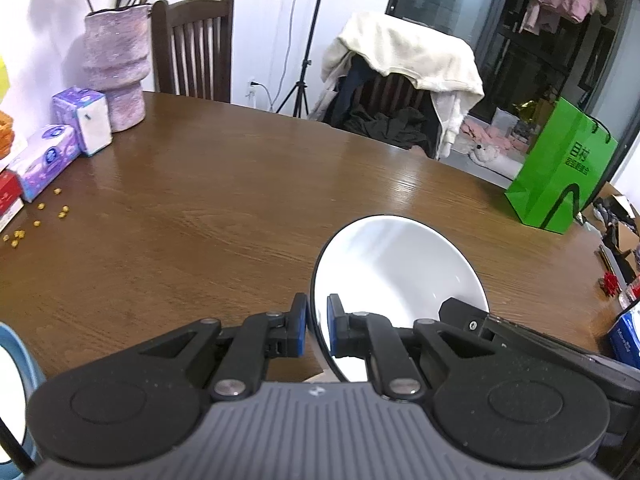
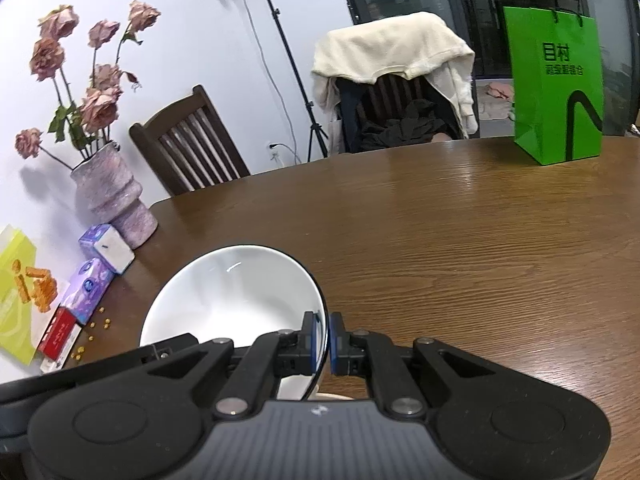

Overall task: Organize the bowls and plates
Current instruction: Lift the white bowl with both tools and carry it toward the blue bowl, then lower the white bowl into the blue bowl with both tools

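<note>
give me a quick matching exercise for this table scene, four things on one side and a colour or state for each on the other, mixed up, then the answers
Things:
1. bowl
2. paper bag
3. vase
4. far chair

Colour or state:
A. bright green, standing upright on the table
B. draped with a cream garment
C. white, its rim pinched on opposite sides by the left gripper and right gripper
D. mottled purple, holding dried pink roses

Pairs: 1-C, 2-A, 3-D, 4-B
</note>
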A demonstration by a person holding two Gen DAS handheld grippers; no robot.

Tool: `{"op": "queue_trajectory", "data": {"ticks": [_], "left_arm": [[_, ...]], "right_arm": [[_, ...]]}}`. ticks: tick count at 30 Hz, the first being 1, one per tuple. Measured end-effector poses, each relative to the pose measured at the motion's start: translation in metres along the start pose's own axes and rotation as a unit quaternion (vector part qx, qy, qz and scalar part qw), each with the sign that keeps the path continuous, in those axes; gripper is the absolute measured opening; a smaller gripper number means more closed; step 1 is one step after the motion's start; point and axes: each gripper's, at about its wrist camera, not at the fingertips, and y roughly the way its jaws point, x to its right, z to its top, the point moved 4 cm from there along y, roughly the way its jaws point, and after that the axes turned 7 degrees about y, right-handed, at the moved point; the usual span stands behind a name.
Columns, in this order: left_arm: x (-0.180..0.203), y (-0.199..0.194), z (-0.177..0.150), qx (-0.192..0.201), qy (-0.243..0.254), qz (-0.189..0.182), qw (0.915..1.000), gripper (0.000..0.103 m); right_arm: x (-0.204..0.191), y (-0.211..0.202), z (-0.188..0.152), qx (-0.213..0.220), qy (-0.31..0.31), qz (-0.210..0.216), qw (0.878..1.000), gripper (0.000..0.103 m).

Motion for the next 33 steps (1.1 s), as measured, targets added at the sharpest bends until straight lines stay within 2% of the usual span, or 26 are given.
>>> {"op": "queue_trajectory", "data": {"ticks": [21,33], "left_arm": [[-0.069,-0.034,-0.01,0.011,-0.049,0.045,0.9977,0.011],[-0.106,-0.059,-0.024,0.018,-0.072,0.049,0.996,0.011]], "right_arm": [[-0.068,0.004,-0.023,-0.022,-0.043,0.052,0.997,0.006],[-0.106,-0.006,-0.046,-0.026,-0.062,0.066,0.996,0.006]]}}
